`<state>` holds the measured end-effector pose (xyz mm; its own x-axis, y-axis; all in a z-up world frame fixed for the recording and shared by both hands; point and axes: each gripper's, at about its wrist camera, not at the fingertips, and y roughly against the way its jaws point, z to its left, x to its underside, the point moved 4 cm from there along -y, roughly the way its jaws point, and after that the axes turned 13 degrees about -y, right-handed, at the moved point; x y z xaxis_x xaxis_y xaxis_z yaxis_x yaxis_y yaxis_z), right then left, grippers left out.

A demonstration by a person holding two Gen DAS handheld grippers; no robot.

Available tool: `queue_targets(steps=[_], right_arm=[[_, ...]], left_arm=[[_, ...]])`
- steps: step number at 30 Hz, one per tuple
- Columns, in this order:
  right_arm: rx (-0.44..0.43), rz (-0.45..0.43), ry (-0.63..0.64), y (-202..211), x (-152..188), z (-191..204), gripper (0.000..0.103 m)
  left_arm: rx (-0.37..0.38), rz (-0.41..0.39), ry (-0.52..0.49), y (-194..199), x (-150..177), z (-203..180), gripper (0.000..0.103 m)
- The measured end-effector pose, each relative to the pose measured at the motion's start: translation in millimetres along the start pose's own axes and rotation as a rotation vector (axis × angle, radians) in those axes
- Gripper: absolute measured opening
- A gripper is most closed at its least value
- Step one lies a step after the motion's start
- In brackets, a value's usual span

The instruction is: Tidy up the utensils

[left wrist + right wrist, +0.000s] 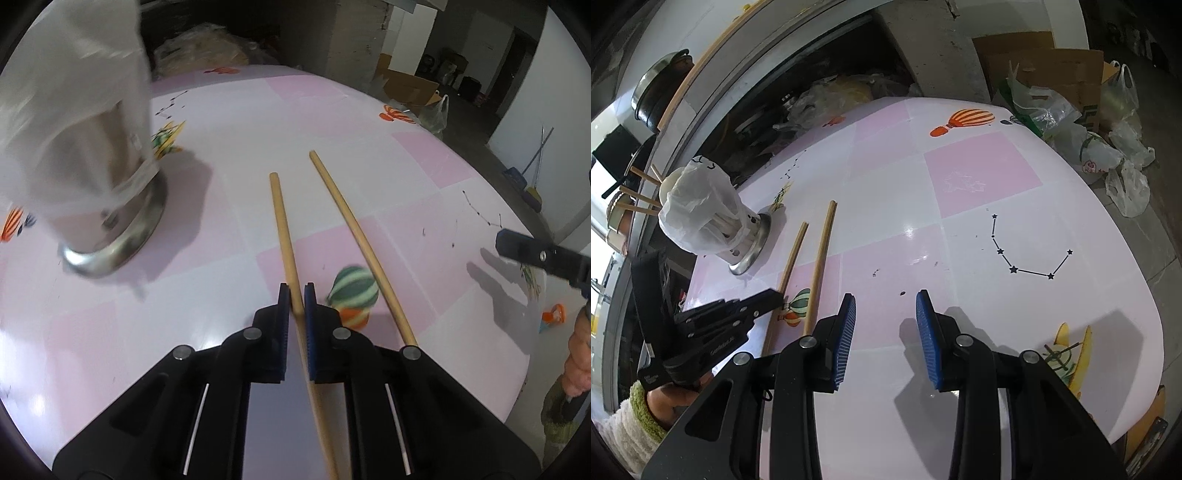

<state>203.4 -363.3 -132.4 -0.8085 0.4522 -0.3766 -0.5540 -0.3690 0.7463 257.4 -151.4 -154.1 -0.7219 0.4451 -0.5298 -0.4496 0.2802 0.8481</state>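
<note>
Two wooden chopsticks lie on the pink checked table. My left gripper is shut on the left chopstick, gripping it partway along its length. The second chopstick lies free just to its right. In the right wrist view the left gripper shows at the left, shut on the held chopstick, beside the free one. A steel utensil holder draped with a white plastic bag stands at the left, with several chopsticks in it. My right gripper is open and empty above the table.
The table has balloon and star prints. Its far and right edges drop to a floor with plastic bags and cardboard boxes. The right gripper's tip shows at the right in the left wrist view.
</note>
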Motion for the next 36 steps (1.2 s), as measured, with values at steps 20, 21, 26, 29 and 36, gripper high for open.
queue_targets(steps=[20, 21, 26, 29, 36], right_arm=[[-0.012, 0.026, 0.035, -2.2, 8.4, 17.8, 0.040], [-0.012, 0.029, 0.037, -2.9, 8.9, 19.1, 0.041], [-0.013, 0.035, 0.051, -4.4, 10.2, 24.1, 0.043], [-0.012, 0.036, 0.054, -4.5, 10.1, 25.1, 0.045], [-0.008, 0.050, 0.053, -8.0, 11.3, 25.5, 0.046]], left_arm=[[-0.023, 0.046, 0.145, 46.6, 72.1, 32.5, 0.006], [-0.023, 0.046, 0.146, 47.0, 72.8, 33.1, 0.006], [-0.017, 0.043, 0.143, 45.9, 72.2, 33.5, 0.007], [-0.018, 0.040, 0.140, 46.4, 71.0, 33.5, 0.011], [-0.022, 0.017, 0.121, 51.3, 64.2, 35.1, 0.019]])
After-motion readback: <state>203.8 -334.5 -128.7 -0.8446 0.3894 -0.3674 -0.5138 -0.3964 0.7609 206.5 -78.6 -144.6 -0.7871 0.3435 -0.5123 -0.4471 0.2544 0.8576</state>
